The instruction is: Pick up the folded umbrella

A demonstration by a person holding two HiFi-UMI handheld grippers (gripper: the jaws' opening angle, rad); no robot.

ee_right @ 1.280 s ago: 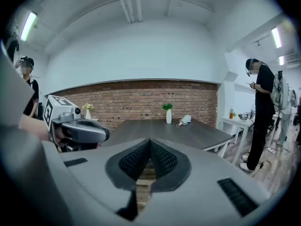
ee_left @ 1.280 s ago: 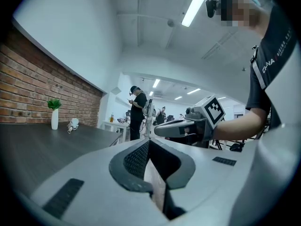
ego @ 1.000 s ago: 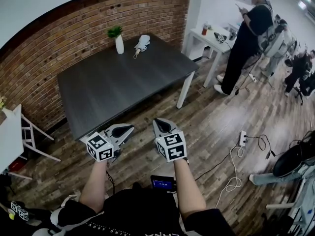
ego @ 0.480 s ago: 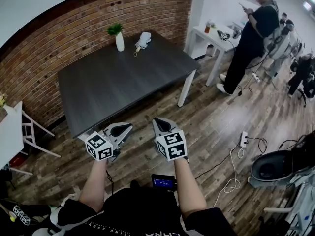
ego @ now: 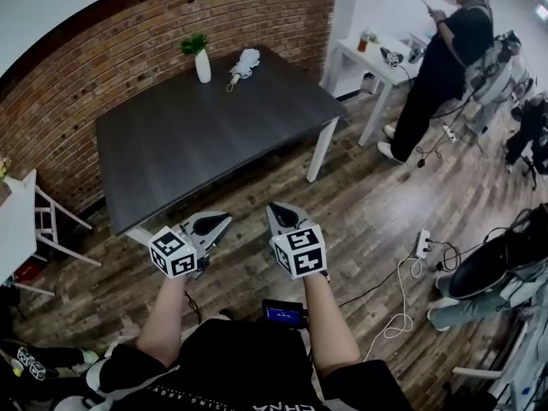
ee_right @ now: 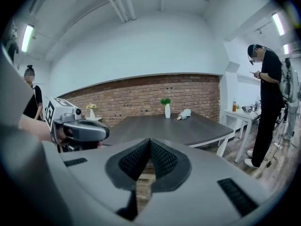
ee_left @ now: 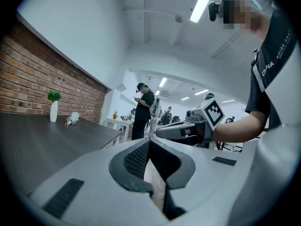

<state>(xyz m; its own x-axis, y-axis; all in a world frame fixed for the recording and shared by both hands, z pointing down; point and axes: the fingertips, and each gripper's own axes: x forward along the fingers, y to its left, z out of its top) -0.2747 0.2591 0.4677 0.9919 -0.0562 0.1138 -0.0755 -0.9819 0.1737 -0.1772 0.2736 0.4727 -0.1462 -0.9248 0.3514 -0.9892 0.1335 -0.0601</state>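
Observation:
The folded white umbrella [ego: 245,62] lies at the far end of the dark table [ego: 205,139], beside a white vase with a green plant [ego: 201,60]. It shows small in the left gripper view [ee_left: 72,119] and in the right gripper view [ee_right: 184,114]. My left gripper [ego: 224,219] and right gripper [ego: 274,210] hang side by side over the wooden floor, short of the table's near edge. Both are shut with nothing between the jaws. The umbrella is far from both.
A person [ego: 441,67] stands at the right beside a white side table [ego: 381,62] with small items. Cables and a power strip [ego: 421,243] lie on the floor at the right. A white chair [ego: 21,229] stands at the left. A brick wall [ego: 128,41] backs the table.
Both grippers have moved forward a little toward the table, which now sits closer and lower in the head view. Both stay shut.

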